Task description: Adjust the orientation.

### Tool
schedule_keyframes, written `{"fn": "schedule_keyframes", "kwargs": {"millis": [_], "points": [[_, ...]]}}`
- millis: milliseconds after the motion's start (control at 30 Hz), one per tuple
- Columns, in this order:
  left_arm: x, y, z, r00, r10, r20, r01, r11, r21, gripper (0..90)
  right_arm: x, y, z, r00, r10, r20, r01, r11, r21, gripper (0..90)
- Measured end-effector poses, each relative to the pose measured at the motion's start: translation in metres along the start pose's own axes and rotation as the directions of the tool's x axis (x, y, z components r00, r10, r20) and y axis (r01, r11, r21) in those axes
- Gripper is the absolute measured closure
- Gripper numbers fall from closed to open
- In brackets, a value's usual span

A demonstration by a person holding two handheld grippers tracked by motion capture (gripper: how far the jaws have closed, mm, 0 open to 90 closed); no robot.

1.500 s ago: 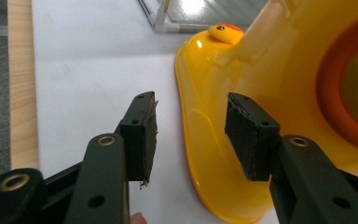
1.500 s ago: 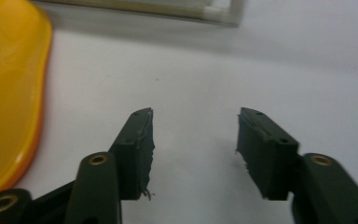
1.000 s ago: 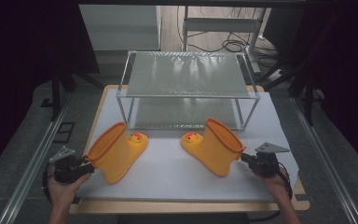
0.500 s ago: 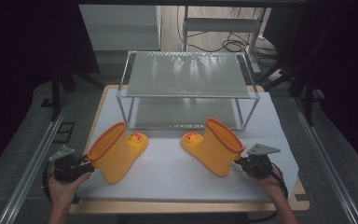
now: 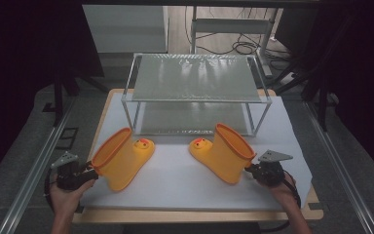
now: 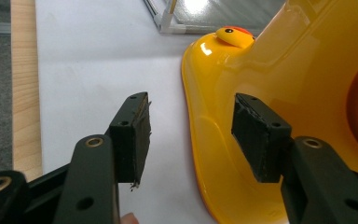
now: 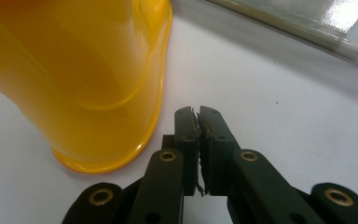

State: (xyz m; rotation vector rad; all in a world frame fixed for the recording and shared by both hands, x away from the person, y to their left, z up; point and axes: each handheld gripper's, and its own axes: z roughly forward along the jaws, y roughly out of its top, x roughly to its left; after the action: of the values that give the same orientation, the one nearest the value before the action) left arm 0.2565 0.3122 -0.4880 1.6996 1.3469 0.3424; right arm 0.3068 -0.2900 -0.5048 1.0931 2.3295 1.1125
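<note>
Two yellow rubber boots with duck faces lie on the white mat (image 5: 175, 183). The left boot (image 5: 119, 158) has its opening turned to my left gripper (image 5: 92, 171). In the left gripper view that gripper (image 6: 191, 135) is open, and the boot's (image 6: 270, 60) sole edge lies between its jaws, untouched by the left one. The right boot (image 5: 224, 151) stands tilted, with my right gripper (image 5: 249, 168) close behind its shaft. In the right gripper view the gripper (image 7: 198, 116) is shut on nothing, just right of the boot's (image 7: 74, 70) rim on the mat.
A two-tier metal shelf rack (image 5: 195, 78) stands at the back of the mat, just behind both boots; its lower edge (image 7: 307, 28) shows in the right gripper view. The wooden board edge (image 5: 292, 214) frames the mat. Cables lie on the floor beyond.
My right gripper has moved left, closer to the right boot. The left gripper and both boots have stayed where they were.
</note>
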Motion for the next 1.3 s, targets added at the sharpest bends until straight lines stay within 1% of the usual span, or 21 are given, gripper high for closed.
{"fn": "schedule_keyframes", "kwargs": {"millis": [133, 200, 233, 267, 300, 333, 367, 433, 500, 667, 733, 767, 867, 1033, 1133, 1167, 1300], "points": [[0.000, 0.000, 0.000, 1.0000, 0.001, 0.000, -0.001, 1.0000, 0.000, 46.9, 0.001, 0.000, 0.001, 1.0000, -0.005, -0.006, 0.005, 1.000, 0.002, 87.9], [0.000, 0.000, 0.000, 1.0000, 0.000, -0.001, 0.000, 1.0000, -0.001, 46.9, 0.003, 0.001, 0.001, 0.9996, -0.013, -0.024, 0.013, 1.000, -0.003, 89.6], [0.000, 0.000, 0.000, 1.0000, -0.001, 0.000, 0.001, 1.0000, -0.001, 46.9, 0.003, 0.001, 0.001, 0.9996, -0.013, -0.024, 0.013, 1.000, -0.003, 89.6], [0.000, 0.001, 0.000, 1.0000, -0.001, 0.000, 0.001, 1.0000, -0.001, 46.9, 0.004, 0.001, 0.001, 0.9992, -0.022, -0.032, 0.022, 1.000, -0.003, 89.6], [0.000, 0.000, 0.000, 1.0000, -0.001, 0.000, 0.001, 1.0000, -0.001, 46.9, 0.008, 0.002, 0.002, 0.9977, -0.048, -0.048, 0.048, 0.999, 0.000, 89.7], [0.000, 0.000, 0.000, 1.0000, -0.001, 0.001, 0.001, 1.0000, -0.002, 46.9, 0.010, 0.003, 0.003, 0.9967, -0.060, -0.056, 0.060, 0.998, 0.003, 89.7], [0.000, 0.001, 0.000, 1.0000, 0.000, 0.000, 0.000, 1.0000, -0.001, 46.9, 0.012, 0.003, 0.004, 0.9965, -0.070, -0.046, 0.070, 0.997, 0.007, 89.8], [0.000, 0.001, 0.000, 1.0000, 0.000, 0.000, 0.000, 1.0000, -0.001, 46.9, 0.012, 0.004, 0.004, 0.9966, -0.070, -0.044, 0.071, 0.997, 0.009, 89.8], [0.000, 0.001, 0.000, 1.0000, -0.001, 0.002, 0.001, 1.0000, -0.002, 47.0, 0.012, 0.003, 0.004, 0.9971, -0.057, -0.052, 0.057, 0.998, 0.007, 89.8], [0.000, 0.001, 0.000, 1.0000, -0.001, 0.002, 0.001, 1.0000, -0.002, 47.0, 0.013, 0.003, 0.003, 0.9962, -0.067, -0.056, 0.067, 0.998, 0.006, 89.9], [0.000, 0.001, 0.001, 1.0000, -0.001, 0.001, 0.001, 1.0000, 0.000, 47.0, 0.016, 0.003, 0.003, 0.9938, -0.084, -0.072, 0.085, 0.996, 0.005, 89.8], [0.000, 0.001, 0.001, 1.0000, -0.002, 0.001, 0.002, 1.0000, -0.001, 47.0, 0.016, 0.003, 0.003, 0.9938, -0.084, -0.072, 0.085, 0.996, 0.005, 89.8], [0.001, 0.002, 0.002, 1.0000, -0.002, 0.005, 0.002, 1.0000, -0.002, 47.0, 0.020, 0.003, 0.003, 0.9908, -0.095, -0.097, 0.095, 0.995, -0.002, 89.9], [0.002, 0.002, 0.003, 0.9999, -0.007, 0.010, 0.007, 1.0000, -0.001, 47.0, 0.029, 0.006, 0.005, 0.9808, -0.134, -0.141, 0.134, 0.991, -0.015, 89.8], [0.003, 0.002, 0.003, 0.9998, -0.009, 0.018, 0.009, 0.9999, -0.005, 46.9, 0.035, 0.008, 0.007, 0.9762, -0.152, -0.155, 0.151, 0.988, -0.019, 89.8], [0.003, 0.002, 0.003, 0.9997, -0.011, 0.020, 0.011, 0.9999, -0.006, 46.9, 0.037, 0.009, 0.008, 0.9764, -0.148, -0.158, 0.147, 0.989, -0.015, 89.8], [0.003, 0.003, 0.003, 0.9997, -0.008, 0.021, 0.008, 0.9999, -0.007, 47.0, 0.042, 0.010, 0.011, 0.9717, -0.154, -0.179, 0.152, 0.988, -0.022, 89.9]]}}
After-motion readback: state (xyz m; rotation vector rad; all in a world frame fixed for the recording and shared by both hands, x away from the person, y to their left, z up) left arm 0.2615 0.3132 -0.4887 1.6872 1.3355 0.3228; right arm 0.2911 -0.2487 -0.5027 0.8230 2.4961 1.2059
